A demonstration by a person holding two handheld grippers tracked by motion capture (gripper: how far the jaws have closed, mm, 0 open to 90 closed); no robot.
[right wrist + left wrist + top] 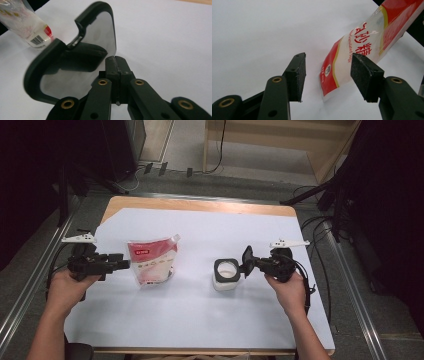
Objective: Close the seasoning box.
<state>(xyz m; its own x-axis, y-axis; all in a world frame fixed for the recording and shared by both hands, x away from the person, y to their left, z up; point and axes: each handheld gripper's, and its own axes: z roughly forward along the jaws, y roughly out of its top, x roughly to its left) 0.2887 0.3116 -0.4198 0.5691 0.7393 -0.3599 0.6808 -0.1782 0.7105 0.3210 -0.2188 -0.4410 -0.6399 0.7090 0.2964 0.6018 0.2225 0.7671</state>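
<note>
A red and clear sugar pouch stands upright left of centre on the white sheet. My left gripper is level just to its left, open, with the pouch's lower edge showing between and beyond the jaws, untouched. A small white container sits right of centre, its black flip lid swung up and standing open on the right side. My right gripper is shut, pads pressed together, its tips right against the lid's rim. The pouch appears far off in the right gripper view.
A white sheet covers most of the wooden table. Metal rails run along both sides of the table, with cables and dark stands on the floor at the right and back.
</note>
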